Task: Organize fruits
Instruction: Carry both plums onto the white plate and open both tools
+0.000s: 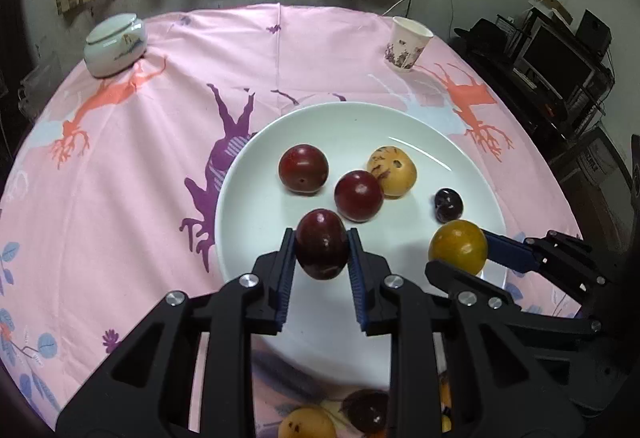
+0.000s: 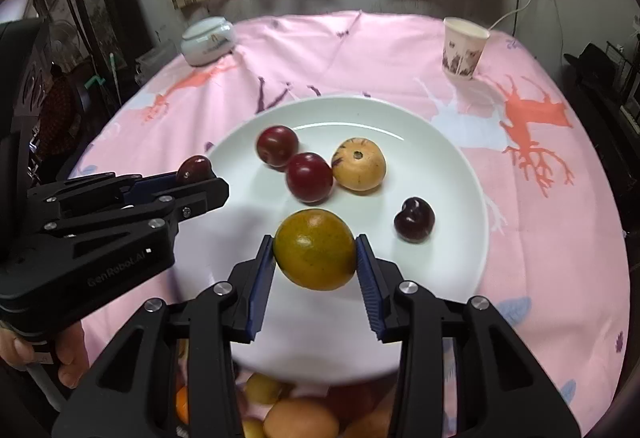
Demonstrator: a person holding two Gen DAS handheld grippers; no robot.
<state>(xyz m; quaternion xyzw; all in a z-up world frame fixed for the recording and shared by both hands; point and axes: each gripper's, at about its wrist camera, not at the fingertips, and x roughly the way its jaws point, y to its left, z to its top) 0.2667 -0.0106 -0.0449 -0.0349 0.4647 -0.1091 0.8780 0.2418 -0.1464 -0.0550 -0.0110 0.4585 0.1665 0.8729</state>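
A white plate (image 1: 280,134) (image 2: 460,174) sits on the pink tablecloth. On it lie two dark red plums (image 1: 303,168) (image 1: 359,195) (image 2: 277,145) (image 2: 309,177), a spotted yellow fruit (image 1: 392,170) (image 2: 359,165) and a small dark purple fruit (image 1: 449,204) (image 2: 414,219). My left gripper (image 1: 322,252) (image 2: 196,174) is shut on a dark red plum (image 1: 321,249) (image 2: 194,169) above the plate's near left part. My right gripper (image 2: 316,250) (image 1: 460,250) is shut on a yellow-orange fruit (image 2: 315,248) (image 1: 458,246) above the plate's near part.
A white lidded ceramic jar (image 1: 115,43) (image 2: 207,40) stands at the far left, a paper cup (image 1: 408,43) (image 2: 464,47) at the far right. Several more fruits (image 1: 344,418) (image 2: 300,414) lie below the grippers at the near edge. Shelves with electronics (image 1: 560,66) stand to the right.
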